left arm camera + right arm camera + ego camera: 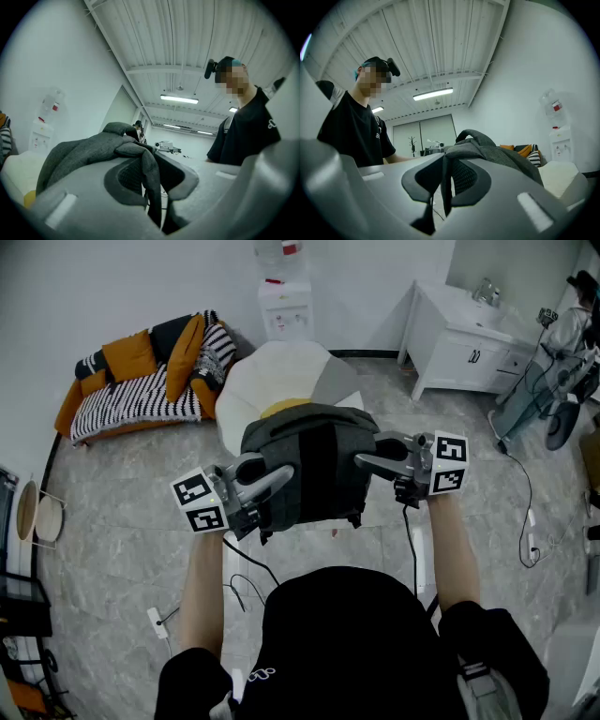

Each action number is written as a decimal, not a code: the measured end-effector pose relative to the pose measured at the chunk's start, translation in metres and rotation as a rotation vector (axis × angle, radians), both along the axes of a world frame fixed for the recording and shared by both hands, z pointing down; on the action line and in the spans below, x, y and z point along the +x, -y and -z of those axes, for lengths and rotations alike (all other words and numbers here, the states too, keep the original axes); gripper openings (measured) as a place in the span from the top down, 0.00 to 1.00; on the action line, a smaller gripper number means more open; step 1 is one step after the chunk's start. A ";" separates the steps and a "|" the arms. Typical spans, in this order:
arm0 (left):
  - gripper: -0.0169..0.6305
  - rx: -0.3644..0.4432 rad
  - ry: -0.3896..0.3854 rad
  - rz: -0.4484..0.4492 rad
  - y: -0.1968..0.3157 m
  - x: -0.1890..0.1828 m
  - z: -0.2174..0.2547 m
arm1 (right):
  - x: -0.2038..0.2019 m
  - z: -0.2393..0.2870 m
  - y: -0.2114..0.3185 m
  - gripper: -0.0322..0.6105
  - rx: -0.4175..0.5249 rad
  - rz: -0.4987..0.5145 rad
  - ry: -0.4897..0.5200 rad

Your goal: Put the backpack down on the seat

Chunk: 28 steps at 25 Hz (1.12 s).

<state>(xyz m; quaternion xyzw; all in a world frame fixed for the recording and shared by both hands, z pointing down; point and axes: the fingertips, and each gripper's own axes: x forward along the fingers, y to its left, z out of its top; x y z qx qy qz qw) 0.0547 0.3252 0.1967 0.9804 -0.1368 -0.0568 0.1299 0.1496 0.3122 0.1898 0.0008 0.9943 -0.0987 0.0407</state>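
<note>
A dark grey backpack (pixel 314 465) hangs in the air between my two grippers, above the floor and just short of the seat. The seat is a white egg-shaped bean bag (pixel 281 371) with a yellow patch, and it also shows in the left gripper view (pixel 18 168) and the right gripper view (pixel 562 173). My left gripper (pixel 279 476) is shut on a backpack strap (pixel 146 159), which passes down between its jaws (pixel 150 180). My right gripper (pixel 367 461) holds the other side. Its jaws (pixel 444 182) pinch a strap (pixel 443 171) in the same way.
An orange sofa with striped cushions (pixel 141 381) stands at the back left. A water dispenser (pixel 286 296) is behind the seat and a white cabinet (pixel 459 343) at the back right. Cables (pixel 248 582) and a power strip (pixel 157 622) lie on the floor near my feet.
</note>
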 end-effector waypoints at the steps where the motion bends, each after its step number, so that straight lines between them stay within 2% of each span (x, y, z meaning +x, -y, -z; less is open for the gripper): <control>1: 0.88 0.005 -0.001 0.003 0.000 0.000 0.001 | 0.000 0.001 0.000 0.89 0.004 0.001 -0.001; 16: 0.88 -0.018 0.035 0.063 -0.002 0.006 -0.009 | 0.004 -0.010 0.001 0.89 -0.021 0.029 -0.005; 23: 0.88 -0.016 0.038 0.060 -0.003 0.011 -0.011 | 0.010 -0.010 0.000 0.89 -0.030 0.042 0.044; 28: 0.88 -0.006 0.046 0.058 0.001 0.025 -0.008 | 0.024 -0.007 0.003 0.89 -0.003 0.023 0.050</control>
